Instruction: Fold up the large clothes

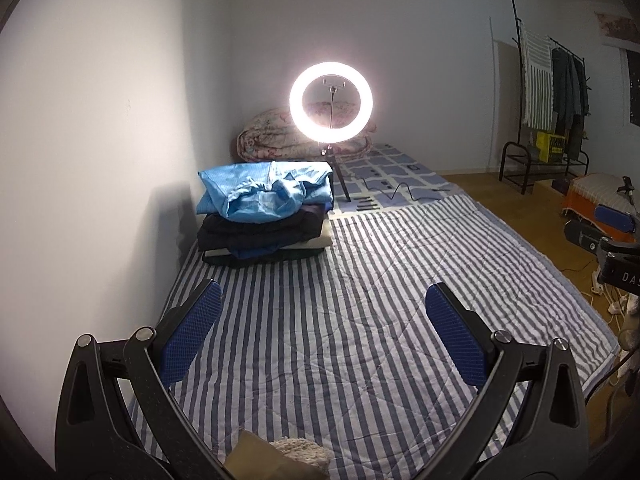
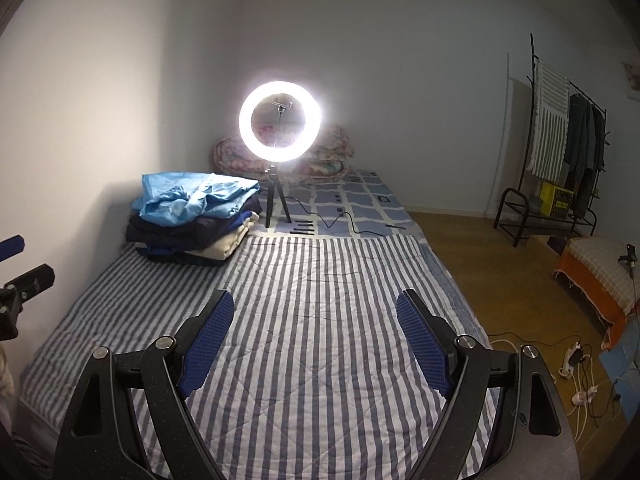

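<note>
A stack of folded clothes [image 1: 256, 236] [image 2: 188, 236] sits on the striped blanket [image 1: 360, 264] [image 2: 320, 264] by the left wall. A crumpled light blue garment [image 1: 264, 192] [image 2: 192, 196] lies on top of it. My left gripper [image 1: 324, 286] is open above the blanket, nothing between its blue pads; the stack lies ahead to its left. My right gripper [image 2: 315, 294] is also open and empty over the blanket. Each gripper shows at the edge of the other's view: the right gripper [image 1: 612, 232] and the left gripper [image 2: 16, 272]. A tan cloth [image 1: 260, 456] peeks in at the bottom of the left wrist view.
A lit ring light [image 1: 294, 108] [image 2: 244, 120] on a small tripod stands mid-bed, its cable trailing right. A rolled floral quilt [image 1: 264, 140] [image 2: 328, 160] lies behind it. A clothes rack [image 1: 552, 92] [image 2: 568, 140], an orange-covered stool [image 2: 600, 276] and power strips [image 2: 576, 360] are on the floor at right.
</note>
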{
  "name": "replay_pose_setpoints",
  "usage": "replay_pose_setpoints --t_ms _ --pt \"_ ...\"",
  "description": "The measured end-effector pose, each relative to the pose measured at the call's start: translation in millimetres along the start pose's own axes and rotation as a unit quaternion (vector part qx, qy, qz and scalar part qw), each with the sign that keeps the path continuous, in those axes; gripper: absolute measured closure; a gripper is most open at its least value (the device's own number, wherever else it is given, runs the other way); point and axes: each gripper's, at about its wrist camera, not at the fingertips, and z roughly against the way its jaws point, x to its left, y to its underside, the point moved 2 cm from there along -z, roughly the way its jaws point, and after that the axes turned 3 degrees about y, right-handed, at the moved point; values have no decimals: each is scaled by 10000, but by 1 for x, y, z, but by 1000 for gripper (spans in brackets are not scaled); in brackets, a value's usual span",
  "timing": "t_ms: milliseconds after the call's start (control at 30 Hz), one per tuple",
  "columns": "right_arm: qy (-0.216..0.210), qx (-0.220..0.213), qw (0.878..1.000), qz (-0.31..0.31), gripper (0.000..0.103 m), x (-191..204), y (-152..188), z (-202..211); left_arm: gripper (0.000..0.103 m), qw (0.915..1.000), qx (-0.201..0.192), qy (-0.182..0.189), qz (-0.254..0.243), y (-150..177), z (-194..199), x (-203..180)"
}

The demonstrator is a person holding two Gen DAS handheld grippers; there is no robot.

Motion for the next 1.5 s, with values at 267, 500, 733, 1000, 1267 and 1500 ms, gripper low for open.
replay_pose_setpoints --t_ms 267,500,733,1000,1267,1500 --pt "-68 155 9999 34 19 5 7 -9 0 9999 112 -30 11 6 -5 4" --pt "-48 193 9998 5 19 5 10 -13 0 9999 107 -31 0 6 -4 5" --pt "-44 230 9997 -9 19 4 12 -16 0 9999 108 -39 5 7 -5 6" --pt "-48 258 9997 -29 19 7 14 -17 0 9999 74 -90 23 8 -3 11" --pt "-62 311 9995 -45 19 9 16 -20 0 9999 65 -117 43 8 -2 13" --pt "-78 348 9993 -57 19 10 17 -21 0 9999 81 -129 78 8 -2 17"
